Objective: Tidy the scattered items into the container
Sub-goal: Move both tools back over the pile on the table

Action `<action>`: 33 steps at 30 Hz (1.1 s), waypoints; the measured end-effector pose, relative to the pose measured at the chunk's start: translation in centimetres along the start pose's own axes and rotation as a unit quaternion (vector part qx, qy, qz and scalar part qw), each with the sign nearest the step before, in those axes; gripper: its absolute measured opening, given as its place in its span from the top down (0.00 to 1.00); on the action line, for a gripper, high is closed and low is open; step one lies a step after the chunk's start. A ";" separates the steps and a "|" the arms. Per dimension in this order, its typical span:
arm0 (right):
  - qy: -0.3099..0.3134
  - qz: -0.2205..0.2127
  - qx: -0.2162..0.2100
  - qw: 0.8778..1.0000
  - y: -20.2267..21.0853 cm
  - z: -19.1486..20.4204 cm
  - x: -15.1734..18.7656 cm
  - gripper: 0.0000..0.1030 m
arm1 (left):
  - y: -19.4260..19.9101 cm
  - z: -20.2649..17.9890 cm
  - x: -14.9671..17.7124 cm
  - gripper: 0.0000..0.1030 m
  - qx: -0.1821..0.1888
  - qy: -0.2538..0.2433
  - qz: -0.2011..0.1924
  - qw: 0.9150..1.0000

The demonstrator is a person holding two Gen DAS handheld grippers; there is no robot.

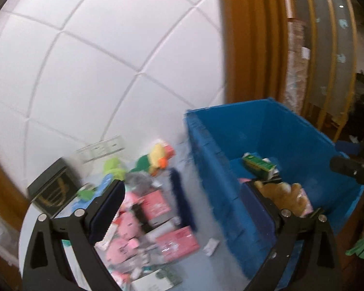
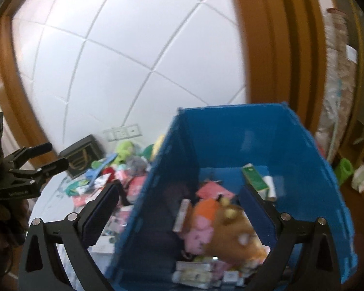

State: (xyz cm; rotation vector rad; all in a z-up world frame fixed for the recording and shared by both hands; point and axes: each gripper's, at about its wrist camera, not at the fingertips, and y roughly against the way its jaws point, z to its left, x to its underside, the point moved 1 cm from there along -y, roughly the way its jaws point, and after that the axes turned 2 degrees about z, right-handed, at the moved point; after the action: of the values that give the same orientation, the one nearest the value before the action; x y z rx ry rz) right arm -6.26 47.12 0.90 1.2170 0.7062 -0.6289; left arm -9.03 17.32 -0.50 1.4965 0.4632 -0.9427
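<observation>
My left gripper (image 1: 183,185) is open and empty above a heap of scattered items on the white table (image 1: 206,218): pink boxes (image 1: 155,203), a pink plush (image 1: 126,225), a yellow and green duck plush (image 1: 155,157) and a dark blue strip (image 1: 179,194). The blue crate (image 1: 267,133) stands to its right. My right gripper (image 2: 179,188) is also open and empty, straddling the blue crate's (image 2: 254,133) left wall. Inside the crate lie a brown plush (image 2: 233,235), a pink plush (image 2: 199,232), a green box (image 2: 254,177) and flat packets (image 2: 194,271).
A black box with gold print (image 1: 53,189) leans at the table's far left against the white tiled wall (image 1: 97,60). A wooden door frame (image 1: 250,36) rises behind the crate. The left gripper (image 2: 53,155) shows at the left edge of the right wrist view.
</observation>
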 end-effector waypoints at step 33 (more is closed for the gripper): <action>0.147 0.173 -0.098 0.969 -17.4 26.7 10.5 0.02 | -4.6 22.6 29.4 0.06 -0.084 0.112 0.220 0.965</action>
State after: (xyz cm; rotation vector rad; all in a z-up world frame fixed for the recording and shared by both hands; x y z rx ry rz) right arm -8.92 16.51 -12.61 1.2226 0.7584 -0.0856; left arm -1.77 -10.50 -24.41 1.4744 0.3401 -0.3782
